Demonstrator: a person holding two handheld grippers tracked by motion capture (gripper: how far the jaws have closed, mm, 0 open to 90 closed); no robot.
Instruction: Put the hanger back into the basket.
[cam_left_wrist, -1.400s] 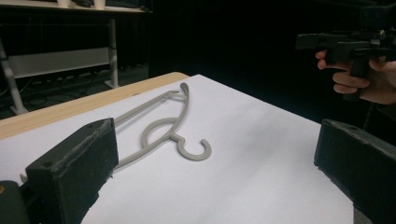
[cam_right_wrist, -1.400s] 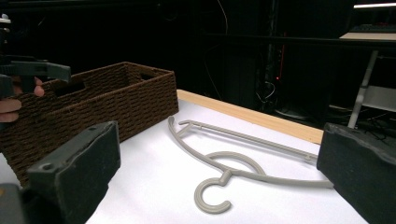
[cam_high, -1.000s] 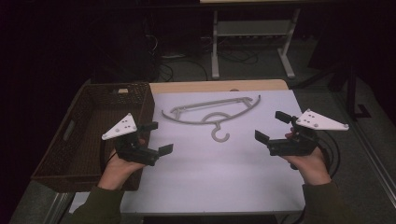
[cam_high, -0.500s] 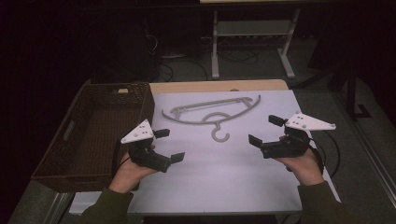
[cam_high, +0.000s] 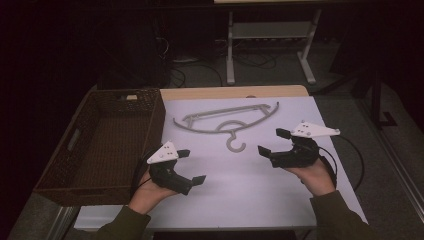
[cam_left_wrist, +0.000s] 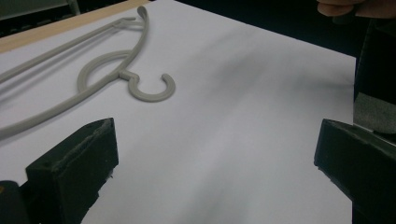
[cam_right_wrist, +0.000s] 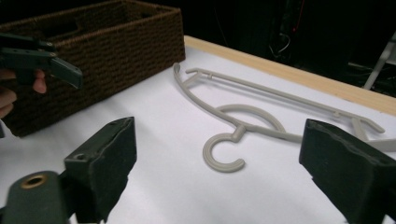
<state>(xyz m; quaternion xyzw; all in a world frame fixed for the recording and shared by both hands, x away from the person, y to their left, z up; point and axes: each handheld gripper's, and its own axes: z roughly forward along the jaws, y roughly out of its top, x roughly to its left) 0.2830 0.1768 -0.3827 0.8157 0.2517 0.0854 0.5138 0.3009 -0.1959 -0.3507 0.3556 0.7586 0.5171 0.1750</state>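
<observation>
That thin grey plastic hanger (cam_high: 226, 123) looks light and stiff, best pinched at its hook neck; the left gripper (cam_high: 193, 166) and the right gripper (cam_high: 273, 141) both gape empty, the right's jaws having just narrowed slightly.

hanger (cam_high: 225, 121) | grey plastic | flat on white sheet | hook toward person

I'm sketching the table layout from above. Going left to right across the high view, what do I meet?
Basket → left claw → hanger → right claw, all on the white sheet but the basket, which stands beside it.
</observation>
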